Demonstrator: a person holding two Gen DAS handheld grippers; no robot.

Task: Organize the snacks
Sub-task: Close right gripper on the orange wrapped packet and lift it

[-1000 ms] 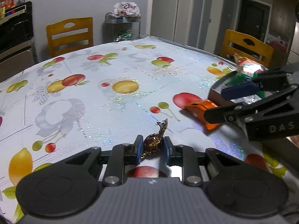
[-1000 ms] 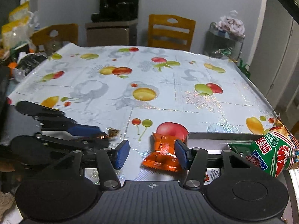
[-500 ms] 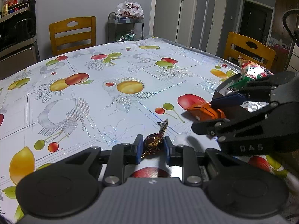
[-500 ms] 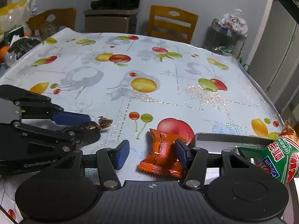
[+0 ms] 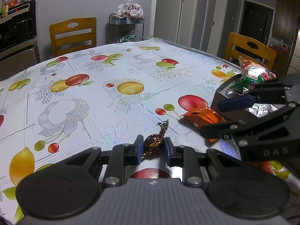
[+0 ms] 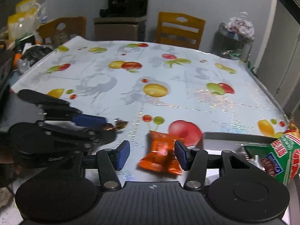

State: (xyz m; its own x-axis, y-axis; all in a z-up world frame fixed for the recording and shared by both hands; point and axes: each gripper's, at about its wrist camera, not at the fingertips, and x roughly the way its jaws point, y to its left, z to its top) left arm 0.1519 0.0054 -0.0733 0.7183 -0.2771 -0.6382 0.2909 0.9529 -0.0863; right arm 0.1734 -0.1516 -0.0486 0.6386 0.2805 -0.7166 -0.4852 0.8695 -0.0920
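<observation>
the left gripper is pinching a small chocolate in a shiny brown foil wrapper, both blue pads pressed against its sides, one twisted tail of foil poking up toward the fruit-print tablecloth. just to its right, the right gripper has its jaws spread with an orange snack packet between them; the right pad is at the packet's edge (touching or only overlapping, i can't tell through the blur) and the left pad stands clear of it. the packet lies on the cloth right beside a dark tray, and a green and red snack bag sits in that tray, sticking up over its rim.
</observation>
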